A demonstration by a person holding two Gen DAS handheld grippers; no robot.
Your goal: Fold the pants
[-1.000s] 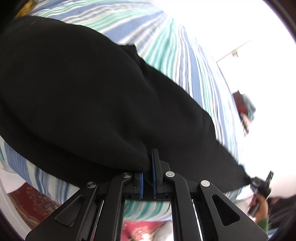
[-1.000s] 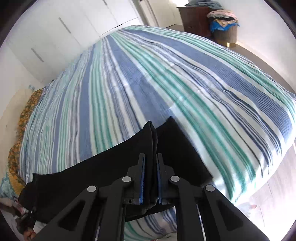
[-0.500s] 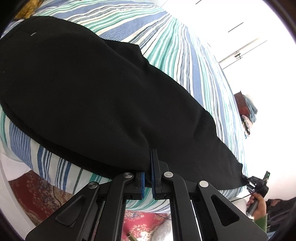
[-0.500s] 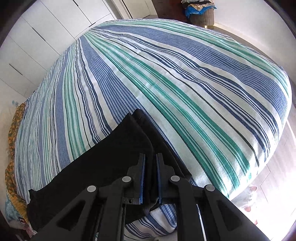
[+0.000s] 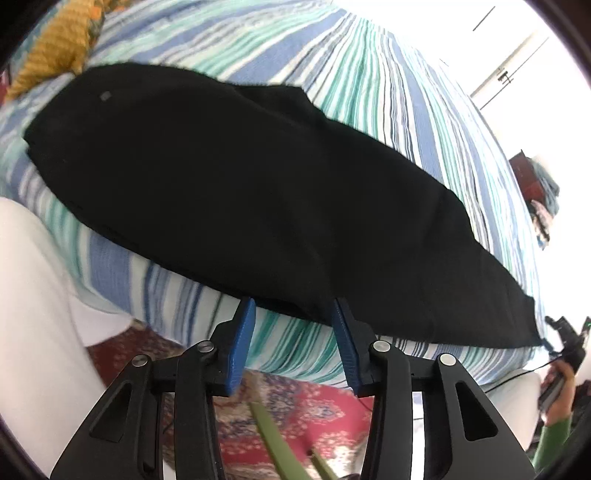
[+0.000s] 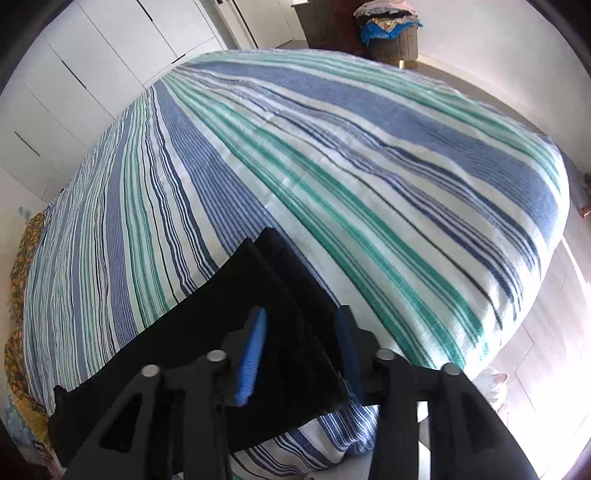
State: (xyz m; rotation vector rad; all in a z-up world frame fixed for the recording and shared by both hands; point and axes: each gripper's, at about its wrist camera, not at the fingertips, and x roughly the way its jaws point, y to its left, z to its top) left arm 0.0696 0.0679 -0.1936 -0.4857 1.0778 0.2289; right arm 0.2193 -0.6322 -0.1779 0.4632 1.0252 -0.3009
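Observation:
Black pants point(image 5: 258, 184) lie flat along the near edge of a bed with a blue, green and white striped cover point(image 5: 388, 85). My left gripper point(image 5: 293, 314) is open and empty at the pants' near edge, just off the bed's side. In the right wrist view the pants' leg end point(image 6: 236, 325) lies on the striped cover point(image 6: 332, 155), with two layered hems showing. My right gripper point(image 6: 301, 328) is open over that leg end and holds nothing. The right gripper also shows far right in the left wrist view point(image 5: 565, 343).
A red patterned rug point(image 5: 314, 402) lies on the floor below the bed. A yellow patterned cloth point(image 5: 55, 40) sits at the bed's far left. A dark dresser with a laundry pile point(image 6: 388, 26) stands past the bed. White wardrobe doors point(image 6: 92, 66) line the wall.
Both grippers were shut on the pants and have opened, letting the fabric go. The pants now lie flat on the bed. Both grippers have drawn back slightly.

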